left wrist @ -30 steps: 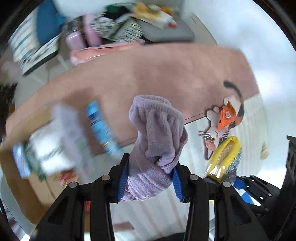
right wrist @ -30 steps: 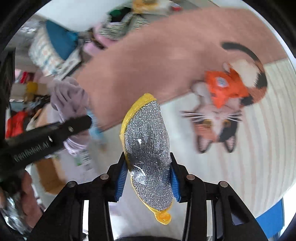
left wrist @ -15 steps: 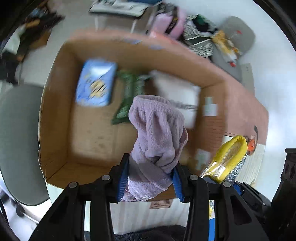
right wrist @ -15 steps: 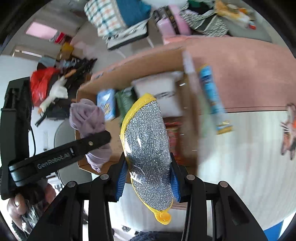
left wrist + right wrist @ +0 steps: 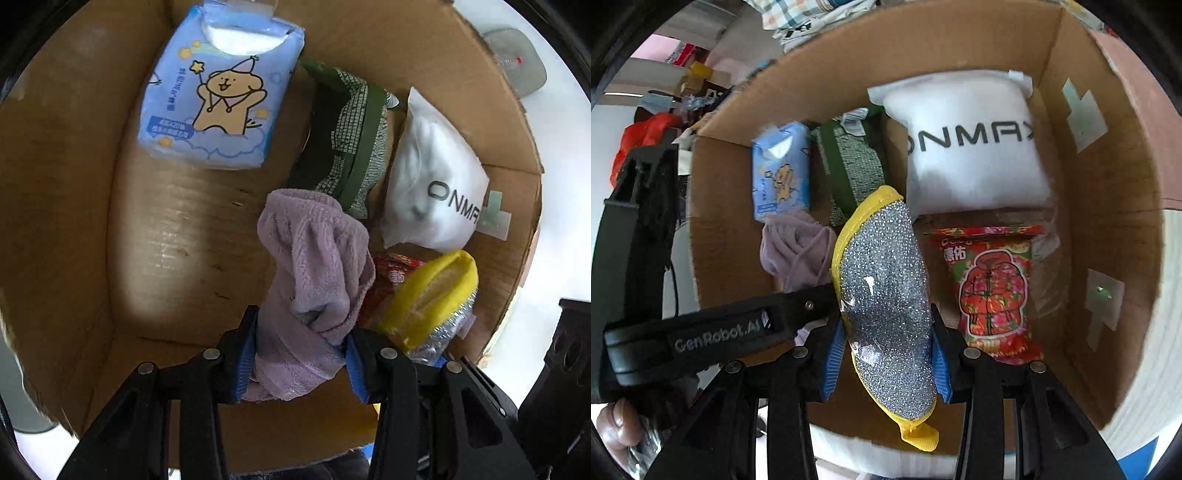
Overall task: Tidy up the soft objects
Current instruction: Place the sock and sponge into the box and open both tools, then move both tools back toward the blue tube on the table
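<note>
1. Lilac towel (image 5: 314,266) hung pinched in the left gripper (image 5: 301,354) above the cardboard box (image 5: 66,192), ready for dropping.
2. Glittery scouring pad (image 5: 886,295), at the towel's three o'clock, sat clamped in the right gripper (image 5: 886,362).

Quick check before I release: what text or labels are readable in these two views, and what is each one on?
"ONMAX", first letter hidden: white pouch in the cardboard box.
"GenRobot.AI": side of the left gripper.
"德佑": red snack packet; its other print is too small to read.
Blue tissue pack: small print blurred.
Green packet: print unreadable.
</note>
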